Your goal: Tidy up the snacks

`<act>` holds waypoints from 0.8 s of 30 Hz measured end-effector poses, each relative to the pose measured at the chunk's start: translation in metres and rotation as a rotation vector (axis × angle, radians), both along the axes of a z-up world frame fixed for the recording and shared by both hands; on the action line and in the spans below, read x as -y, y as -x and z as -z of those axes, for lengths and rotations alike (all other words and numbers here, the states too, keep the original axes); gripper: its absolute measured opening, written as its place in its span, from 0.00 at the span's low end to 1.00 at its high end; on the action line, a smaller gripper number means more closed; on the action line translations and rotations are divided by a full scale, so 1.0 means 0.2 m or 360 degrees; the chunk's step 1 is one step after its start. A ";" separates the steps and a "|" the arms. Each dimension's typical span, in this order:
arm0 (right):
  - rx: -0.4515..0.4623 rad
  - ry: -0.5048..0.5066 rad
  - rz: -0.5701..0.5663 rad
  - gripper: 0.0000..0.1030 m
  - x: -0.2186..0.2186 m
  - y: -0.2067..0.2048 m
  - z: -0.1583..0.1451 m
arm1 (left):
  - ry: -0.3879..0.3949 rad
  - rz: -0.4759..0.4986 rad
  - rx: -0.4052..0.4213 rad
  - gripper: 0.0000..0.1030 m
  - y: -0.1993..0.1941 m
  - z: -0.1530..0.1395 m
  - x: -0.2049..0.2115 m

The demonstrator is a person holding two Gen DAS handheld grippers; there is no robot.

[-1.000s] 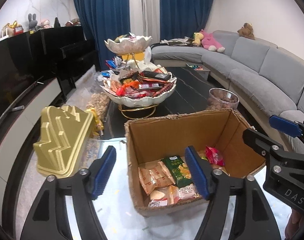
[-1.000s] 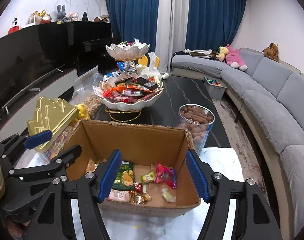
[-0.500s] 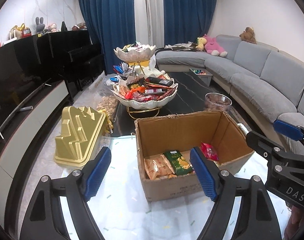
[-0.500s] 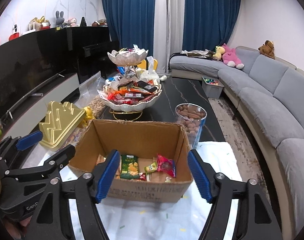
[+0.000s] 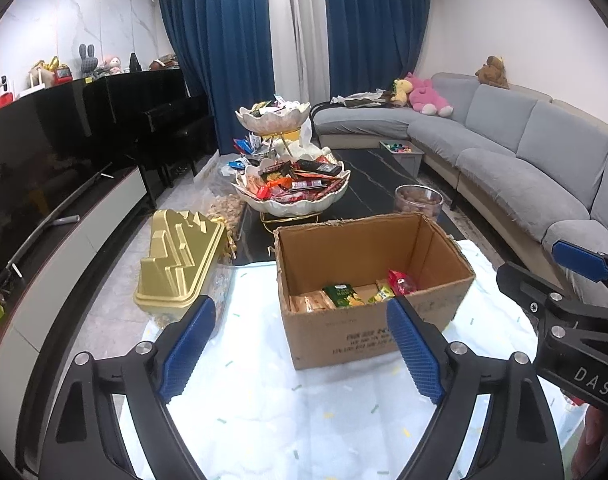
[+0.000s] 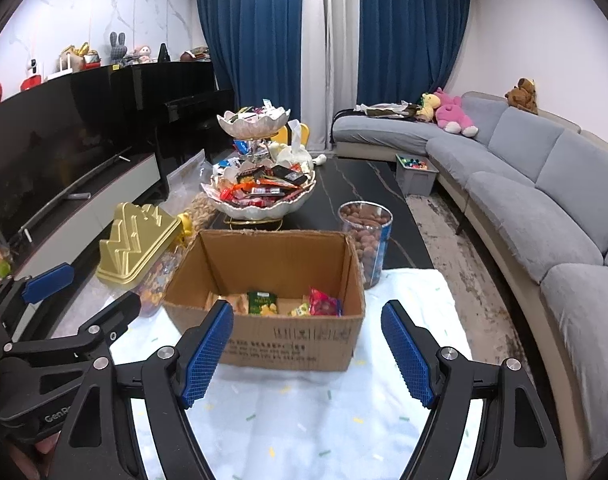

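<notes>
Both empty: left hand-held gripper (image 5: 300, 348) just spread wider, right hand-held gripper (image 6: 307, 354) spread. Reach into cardboard box (image 6: 288, 336) near counter's front edge; pinch one snack packet (image 6: 262, 303) cleanly.

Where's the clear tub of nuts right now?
In the right wrist view the clear tub of nuts stands on the dark table, just behind the cardboard box's right rear corner and right of the tiered snack bowl.

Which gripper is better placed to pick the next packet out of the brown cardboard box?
Right, marginally. The right gripper faces the brown cardboard box squarely, with the snack packets between its open jaws. The left gripper, also open and empty, sees the box off towards its right finger.
</notes>
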State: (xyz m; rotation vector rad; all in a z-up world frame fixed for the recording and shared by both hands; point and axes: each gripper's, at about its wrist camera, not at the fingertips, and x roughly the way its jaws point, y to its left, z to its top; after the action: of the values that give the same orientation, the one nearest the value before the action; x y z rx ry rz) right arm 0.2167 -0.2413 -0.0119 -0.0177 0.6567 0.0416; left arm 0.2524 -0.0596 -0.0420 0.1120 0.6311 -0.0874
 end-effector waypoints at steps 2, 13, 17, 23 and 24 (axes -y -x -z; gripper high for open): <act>-0.0006 0.0000 0.0004 0.75 0.01 0.04 -0.01 | 0.0001 -0.0005 0.0001 0.90 0.04 -0.01 0.00; -0.0036 0.0022 0.0036 0.75 0.01 0.29 -0.06 | 0.0013 -0.0028 -0.0076 0.90 0.28 -0.06 0.00; -0.0065 0.0028 0.0054 0.75 0.03 0.40 -0.05 | 0.0014 -0.0031 -0.0122 0.90 0.37 -0.05 0.00; -0.0149 0.0015 0.0090 0.75 0.07 0.55 -0.04 | 0.0014 -0.0045 -0.0180 0.91 0.52 -0.02 0.00; -0.0164 0.0009 0.0098 0.75 0.07 0.58 -0.04 | 0.0012 -0.0041 -0.0186 0.91 0.55 -0.02 0.00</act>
State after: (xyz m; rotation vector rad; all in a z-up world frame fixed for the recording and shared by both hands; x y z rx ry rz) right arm 0.1017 -0.2549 -0.0045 -0.0005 0.7599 -0.0189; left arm 0.1428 -0.0605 -0.0378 0.0921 0.7488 -0.0715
